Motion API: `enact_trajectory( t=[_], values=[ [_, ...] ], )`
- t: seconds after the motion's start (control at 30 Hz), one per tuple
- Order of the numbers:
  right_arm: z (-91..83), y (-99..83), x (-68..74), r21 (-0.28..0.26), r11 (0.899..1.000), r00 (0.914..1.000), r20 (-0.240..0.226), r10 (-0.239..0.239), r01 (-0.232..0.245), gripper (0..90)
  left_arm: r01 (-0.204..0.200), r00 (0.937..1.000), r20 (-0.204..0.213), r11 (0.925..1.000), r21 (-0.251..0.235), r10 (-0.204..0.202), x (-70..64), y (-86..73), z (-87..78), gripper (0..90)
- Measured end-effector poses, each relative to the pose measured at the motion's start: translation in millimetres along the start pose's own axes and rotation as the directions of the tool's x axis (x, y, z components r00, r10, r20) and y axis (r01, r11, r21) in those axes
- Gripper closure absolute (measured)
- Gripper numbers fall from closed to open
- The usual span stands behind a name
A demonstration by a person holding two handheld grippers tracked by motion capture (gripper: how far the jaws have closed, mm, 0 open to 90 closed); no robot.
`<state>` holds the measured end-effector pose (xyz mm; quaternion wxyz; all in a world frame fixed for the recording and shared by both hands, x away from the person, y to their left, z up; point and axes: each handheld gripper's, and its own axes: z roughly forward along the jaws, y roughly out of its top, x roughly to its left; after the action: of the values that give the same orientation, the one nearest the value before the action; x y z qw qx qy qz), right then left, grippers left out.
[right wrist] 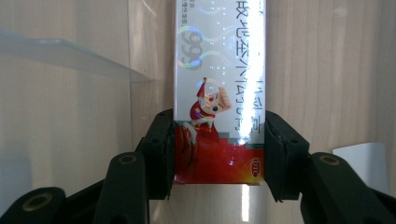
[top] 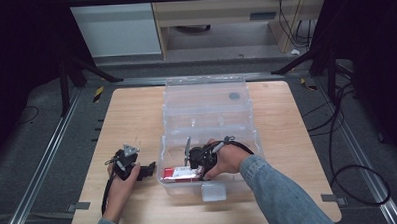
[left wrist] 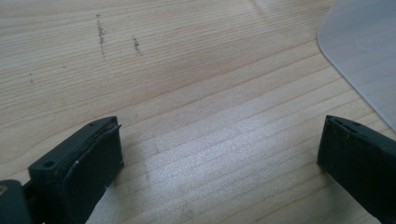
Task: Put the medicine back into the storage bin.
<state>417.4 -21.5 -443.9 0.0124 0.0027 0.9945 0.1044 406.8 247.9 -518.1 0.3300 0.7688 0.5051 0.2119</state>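
Right now my right gripper (right wrist: 219, 154) clamps the red-and-white box (right wrist: 219, 93) low inside the clear bin (top: 206, 109); letting go seems all that's left. My left gripper (left wrist: 219, 158) rests spread, empty, on the table (left wrist: 187, 70).

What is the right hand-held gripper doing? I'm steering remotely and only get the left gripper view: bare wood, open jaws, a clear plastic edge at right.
Observer: The right hand-held gripper has its jaws on both sides of a red and white medicine box, near its red end.
Operator: Where is that box?
Observer: Inside the clear plastic bin, at the end nearest the person.
Operator: And my gripper?
Observer: The left hand-held gripper sits low over the wooden table, left of the bin, jaws pointing toward it.
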Motion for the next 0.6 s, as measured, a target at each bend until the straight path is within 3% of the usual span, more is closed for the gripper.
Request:
enact_trajectory(
  t=[0.6],
  values=[
    [12.1, 0.9, -1.7, 0.034, 0.999, 0.9999, -0.016, 0.006, -0.006, 51.0, 0.000, 1.0000, 0.000, 1.0000, 0.000, 0.000, 0.0, 0.0, 0.0, 0.0]
  ],
)
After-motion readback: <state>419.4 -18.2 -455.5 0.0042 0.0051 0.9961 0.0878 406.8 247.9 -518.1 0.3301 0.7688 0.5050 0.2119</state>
